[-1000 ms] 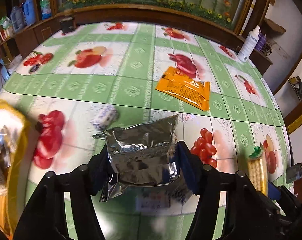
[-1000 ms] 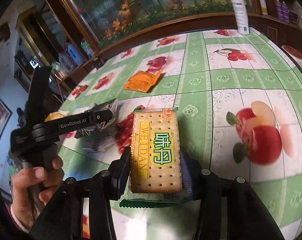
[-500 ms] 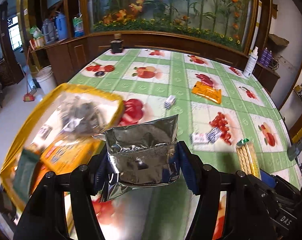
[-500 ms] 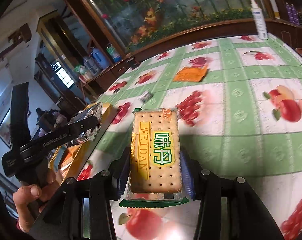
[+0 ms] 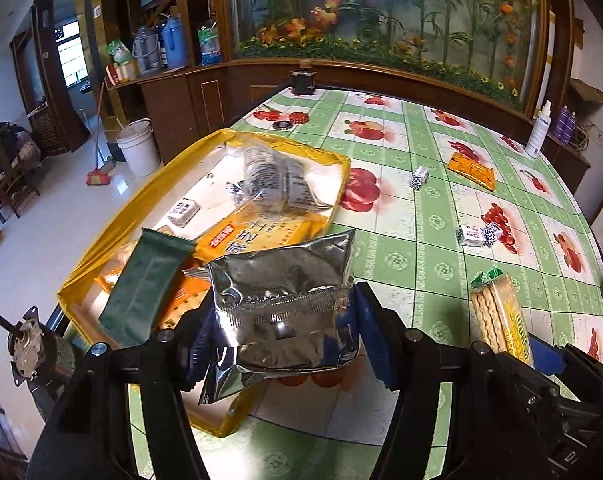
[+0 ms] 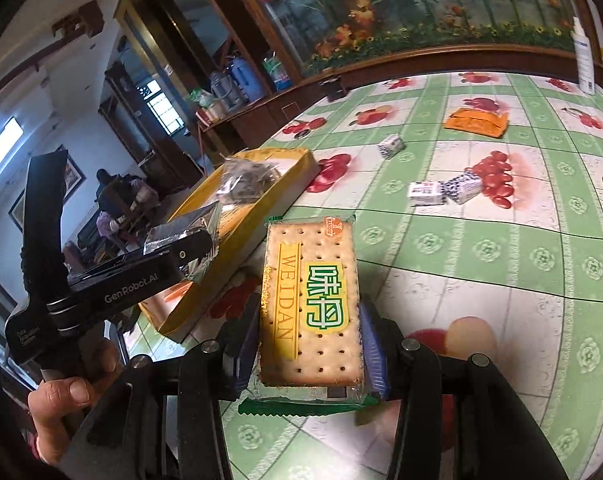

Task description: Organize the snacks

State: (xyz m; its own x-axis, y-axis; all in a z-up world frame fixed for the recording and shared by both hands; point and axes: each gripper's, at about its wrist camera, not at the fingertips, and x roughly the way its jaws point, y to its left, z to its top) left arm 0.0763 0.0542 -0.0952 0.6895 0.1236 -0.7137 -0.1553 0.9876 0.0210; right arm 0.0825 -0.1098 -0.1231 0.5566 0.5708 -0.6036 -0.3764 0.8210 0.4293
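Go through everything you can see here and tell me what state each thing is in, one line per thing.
left gripper: shut on silver pouch, over the tray's near end
right gripper: shut on cracker pack, above the table
yellow tray: part filled with snacks
orange packet: flat on table
wrapped candies: loose on table

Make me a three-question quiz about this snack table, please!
1. Where is the orange packet? A in the yellow tray B on the tablecloth, outside the tray C in a gripper
2. What colour is the pouch in the left gripper? A silver B red C blue
3. What is the right gripper doing? A hanging open and empty B clamped on the cracker pack C out of sight

Answers: 1 B, it lies on the green tablecloth far from the yellow tray. 2 A, shiny foil. 3 B, both pads press the pack's sides.
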